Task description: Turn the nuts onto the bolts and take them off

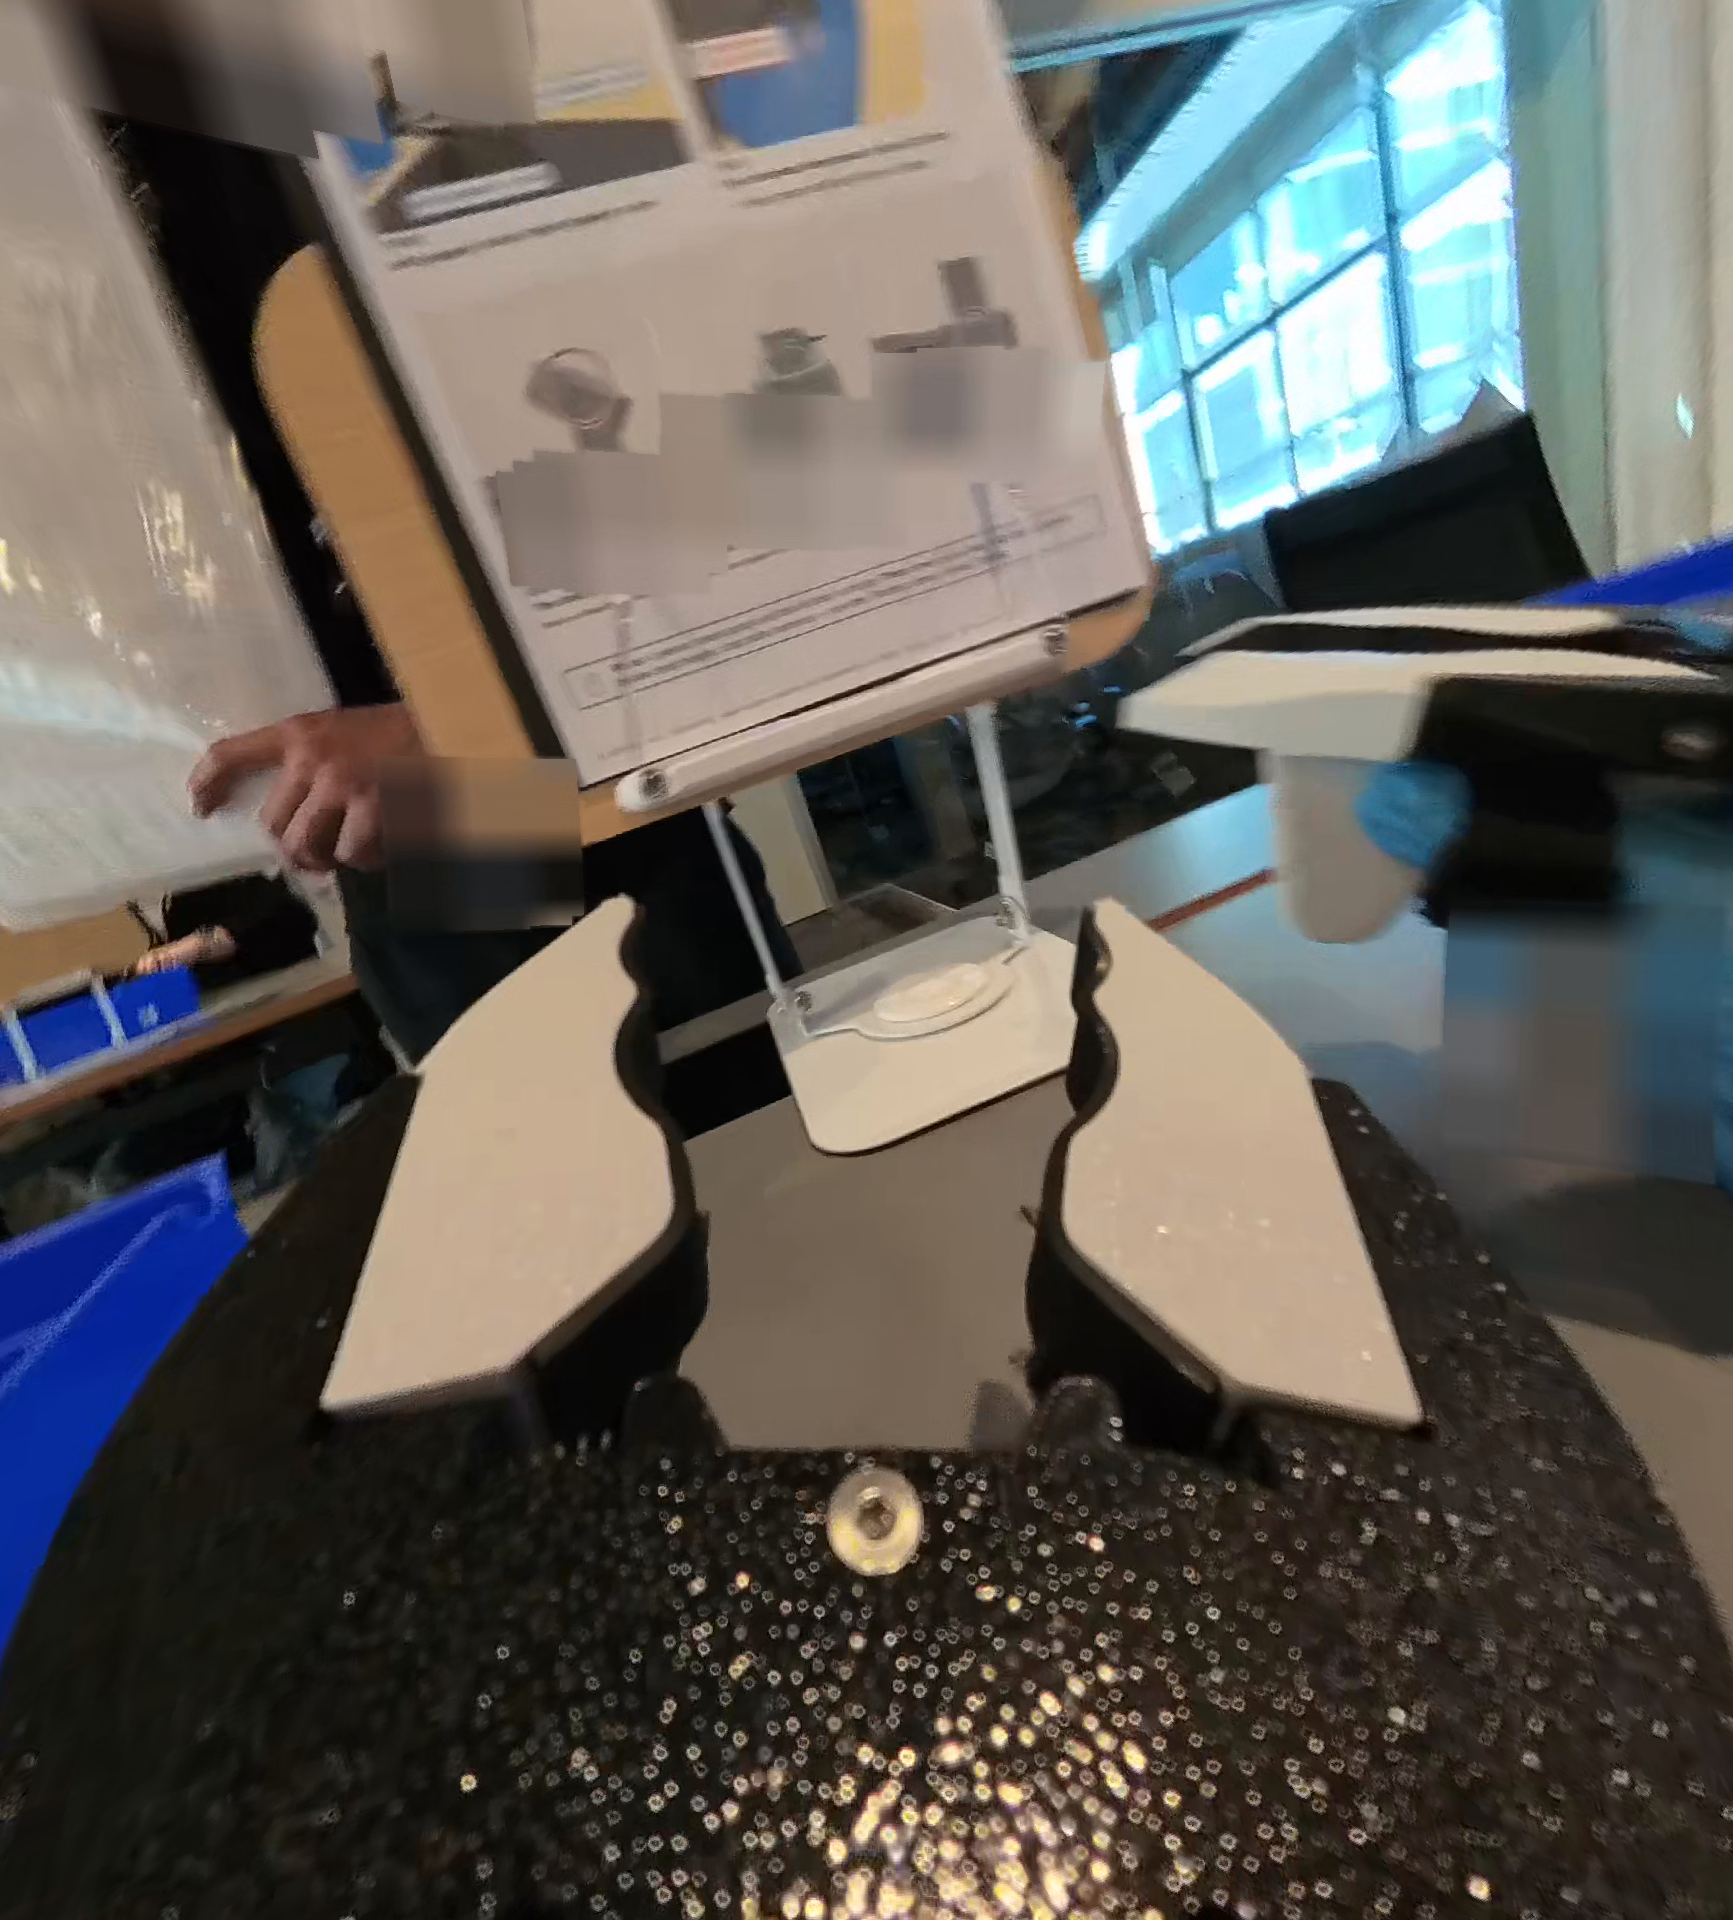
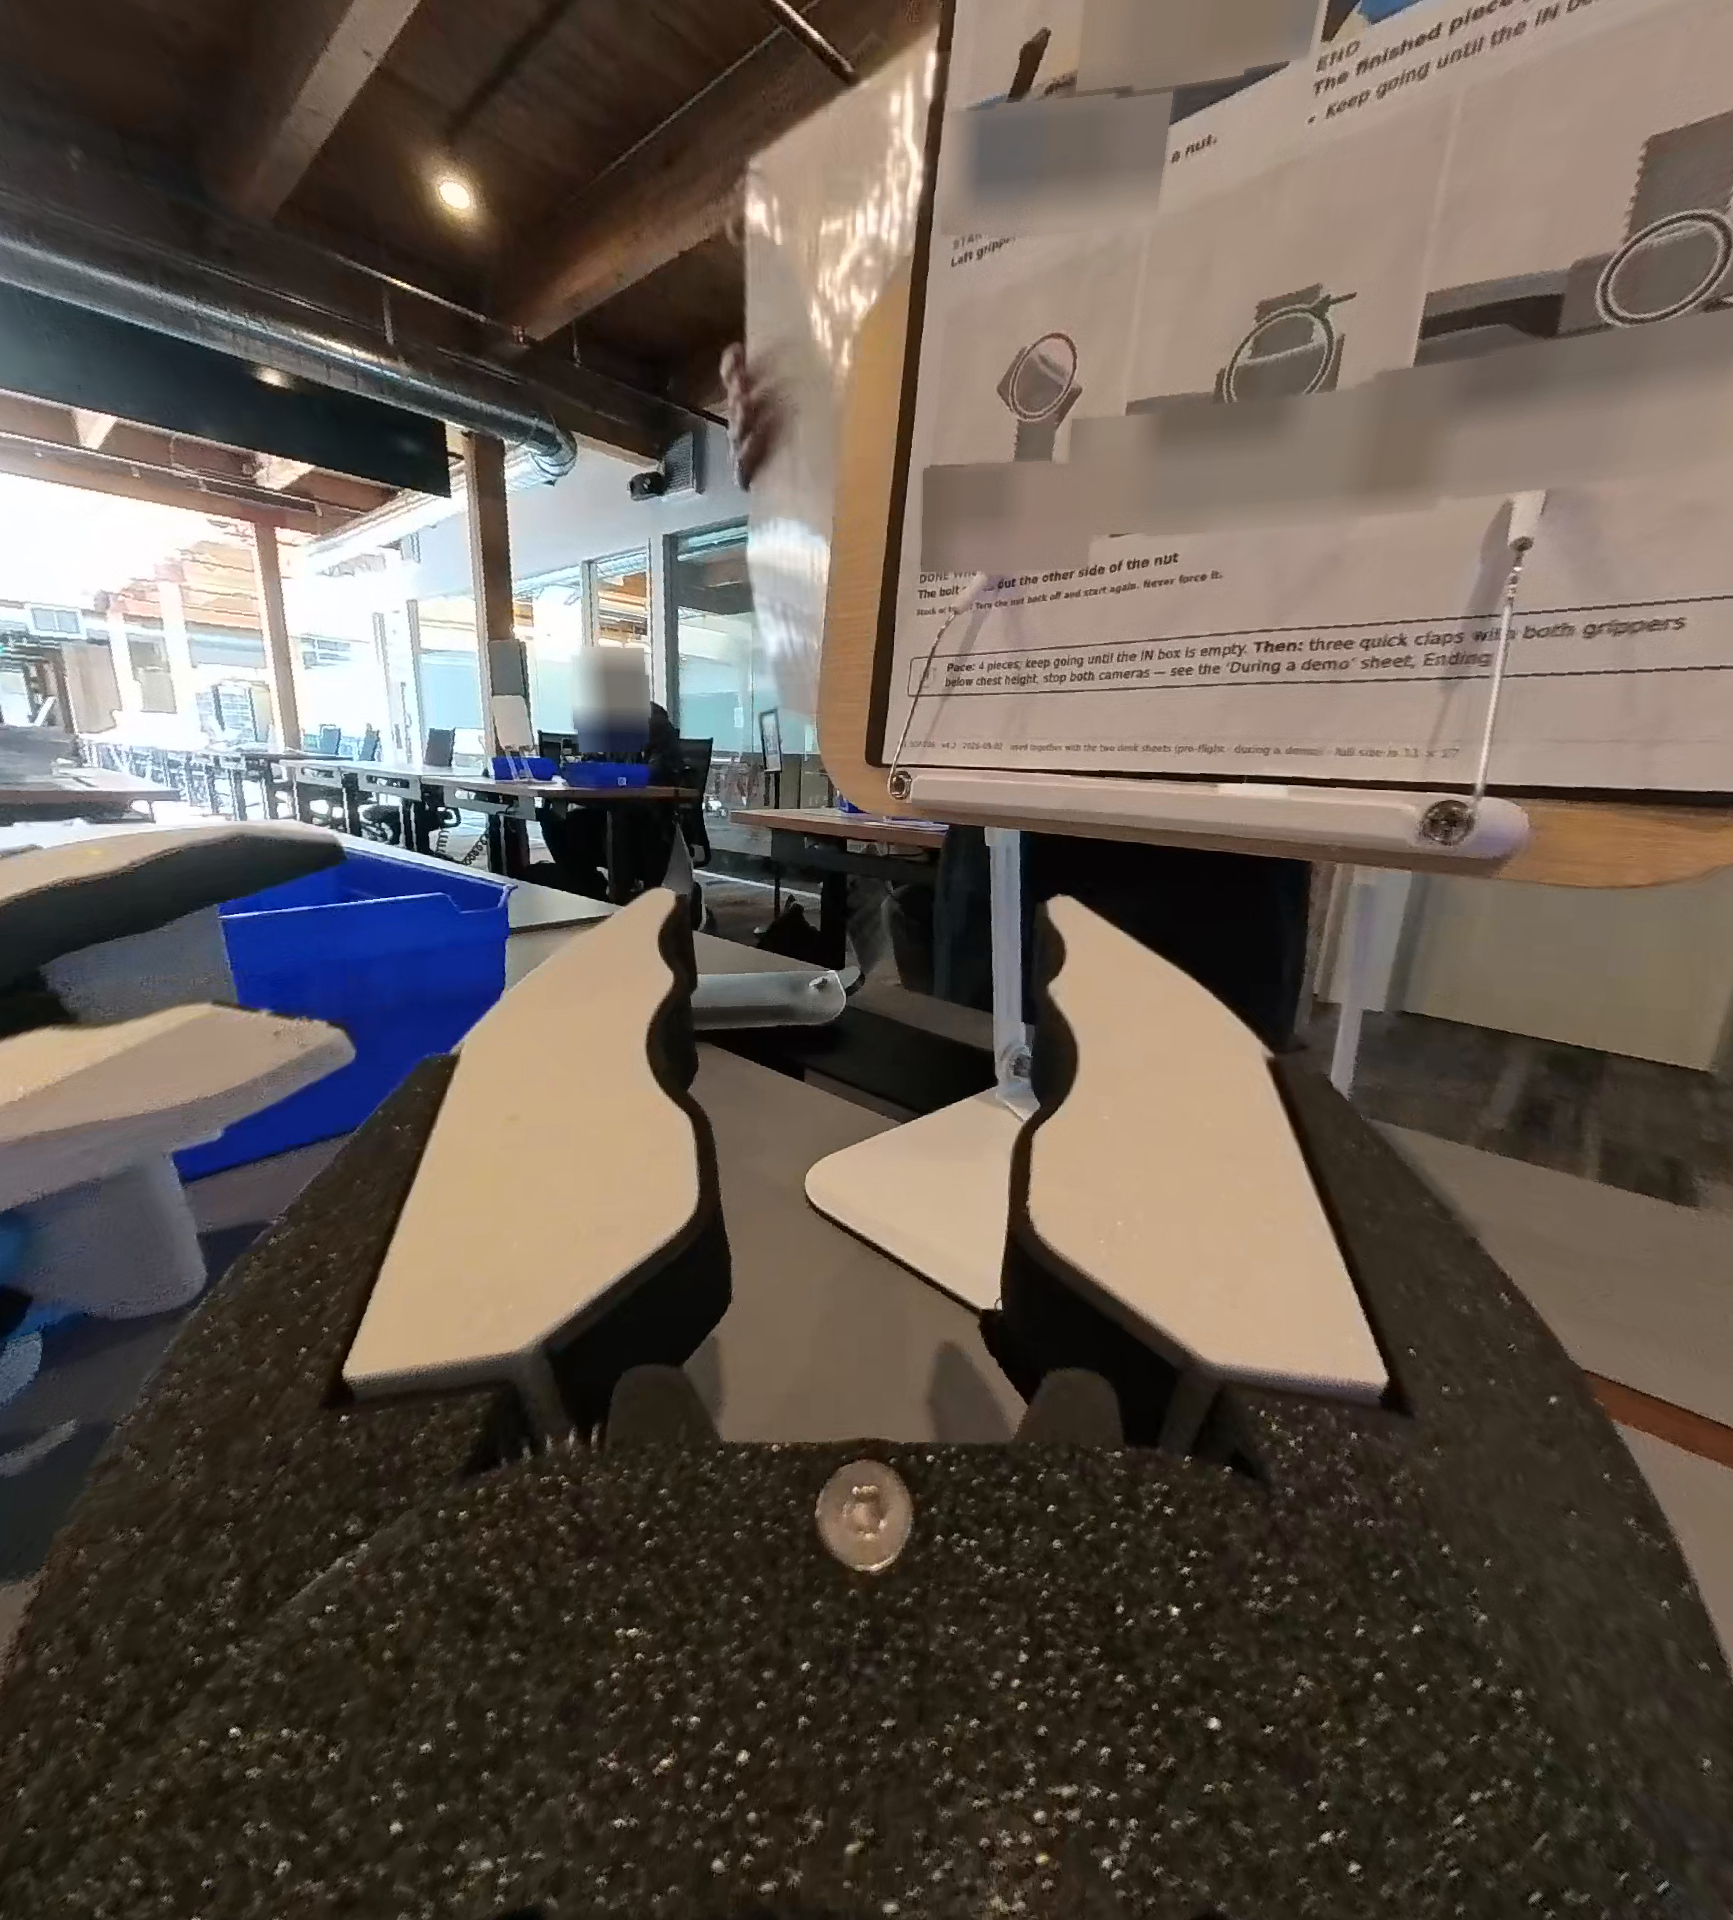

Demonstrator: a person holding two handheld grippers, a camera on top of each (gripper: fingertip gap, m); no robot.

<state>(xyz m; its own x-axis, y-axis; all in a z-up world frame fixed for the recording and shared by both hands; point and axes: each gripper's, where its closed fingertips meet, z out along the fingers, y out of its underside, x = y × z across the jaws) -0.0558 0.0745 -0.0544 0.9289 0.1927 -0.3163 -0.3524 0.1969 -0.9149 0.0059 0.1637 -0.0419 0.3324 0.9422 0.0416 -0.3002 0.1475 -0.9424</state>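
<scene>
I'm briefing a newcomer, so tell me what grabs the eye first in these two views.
A tilted instruction sheet on a wooden document stand fills the space straight ahead. Both tools are open and empty: the left tool and the right tool point at the stand's white base. A blue bin sits on the table to the left.

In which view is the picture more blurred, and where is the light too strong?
Left wrist view: motion blur smears the instruction sheet and the right tongs; the window glares blue-white. Right wrist view: sharper overall, though the left tongs at the edge are soft; the bright opening at far left is overexposed, and straight lines bend from the wide lens.
</scene>
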